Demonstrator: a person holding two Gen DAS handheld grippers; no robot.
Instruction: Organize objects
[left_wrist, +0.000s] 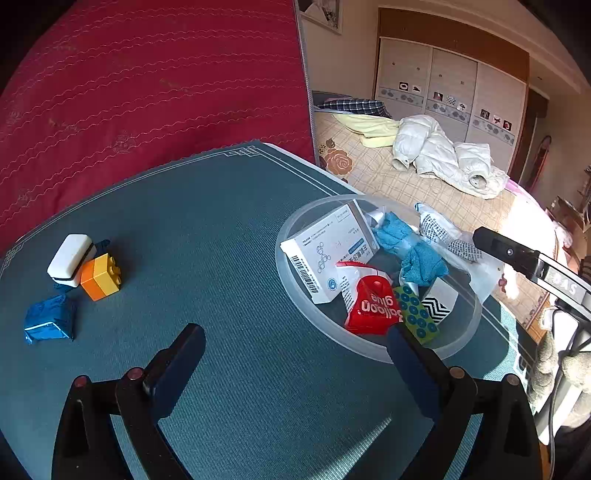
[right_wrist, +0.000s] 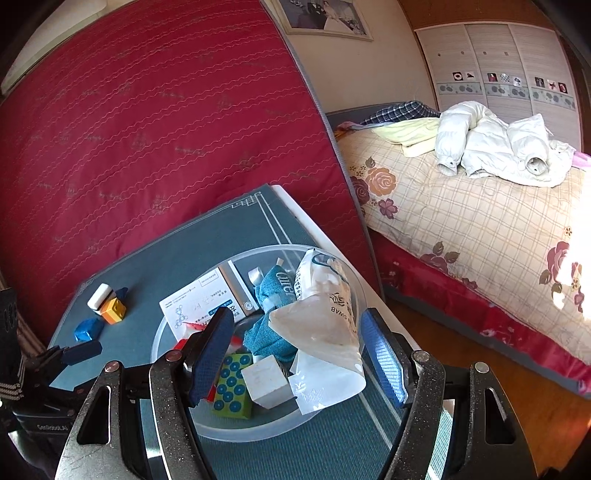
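Translucent bowl (left_wrist: 295, 295) full of packets; white eraser (left_wrist: 70, 260), orange-yellow block (left_wrist: 100, 277), blue wrapper (left_wrist: 48, 319) well apart leftward.

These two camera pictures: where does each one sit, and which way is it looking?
Left wrist: rides the left gripper, looking across the teal mat at the loose toys; its open jaws show below.
Right wrist: rides the right gripper, looking down into the clear bowl; its open jaws frame it.
Shared: bowl, orange block, bed.
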